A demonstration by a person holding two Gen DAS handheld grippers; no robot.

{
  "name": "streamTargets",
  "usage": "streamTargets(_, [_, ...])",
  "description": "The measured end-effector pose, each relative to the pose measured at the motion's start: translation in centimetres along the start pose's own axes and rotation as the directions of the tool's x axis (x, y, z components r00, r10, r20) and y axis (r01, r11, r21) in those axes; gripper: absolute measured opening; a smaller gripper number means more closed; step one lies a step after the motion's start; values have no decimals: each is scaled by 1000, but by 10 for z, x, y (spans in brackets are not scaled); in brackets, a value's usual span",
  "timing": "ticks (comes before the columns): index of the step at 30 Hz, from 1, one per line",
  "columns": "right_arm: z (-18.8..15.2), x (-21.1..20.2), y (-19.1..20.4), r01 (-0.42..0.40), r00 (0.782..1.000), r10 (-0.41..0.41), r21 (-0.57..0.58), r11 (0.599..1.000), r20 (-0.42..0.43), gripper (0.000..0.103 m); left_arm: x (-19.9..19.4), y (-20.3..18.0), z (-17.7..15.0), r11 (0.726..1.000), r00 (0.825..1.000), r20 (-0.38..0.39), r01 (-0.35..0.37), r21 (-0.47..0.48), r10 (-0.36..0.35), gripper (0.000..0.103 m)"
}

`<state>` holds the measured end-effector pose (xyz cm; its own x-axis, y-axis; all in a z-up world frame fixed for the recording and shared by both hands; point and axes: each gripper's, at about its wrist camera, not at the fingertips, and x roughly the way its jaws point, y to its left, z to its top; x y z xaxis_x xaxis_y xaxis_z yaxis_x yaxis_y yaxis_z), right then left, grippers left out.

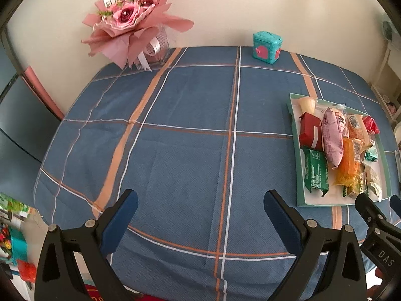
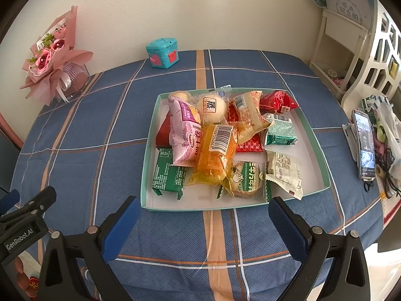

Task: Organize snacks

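Observation:
A shallow white tray with a teal rim [image 2: 147, 170] [image 1: 298, 165] lies on the blue plaid tablecloth and holds several wrapped snacks. Among them are a pink packet [image 2: 184, 130] [image 1: 332, 135], an orange packet [image 2: 215, 160] [image 1: 348, 168], a green packet [image 2: 166, 175] [image 1: 315, 173], a red pouch [image 2: 278, 101] and a round white bun [image 2: 213, 109]. My right gripper [image 2: 203, 228] is open just in front of the tray's near rim, holding nothing. My left gripper [image 1: 200, 220] is open over bare cloth, left of the tray. Each gripper shows at the edge of the other's view.
A pink paper bouquet [image 1: 130, 20] [image 2: 52, 60] stands at the table's back left. A teal box [image 1: 267, 47] [image 2: 163, 52] sits at the back edge by the wall. A phone on a stand [image 2: 364, 143] and a bag with cables lie right of the tray. A white shelf [image 2: 351, 50] stands beyond.

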<state>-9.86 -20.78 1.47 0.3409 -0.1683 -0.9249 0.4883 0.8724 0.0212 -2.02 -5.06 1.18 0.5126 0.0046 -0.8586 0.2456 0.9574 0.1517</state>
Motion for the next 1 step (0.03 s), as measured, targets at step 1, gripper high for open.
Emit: streamTargets(1, [0, 0, 0, 0, 1000, 0, 0, 1000, 0, 103, 1, 0, 0, 1000, 1000, -6, 5, -4, -5, 100])
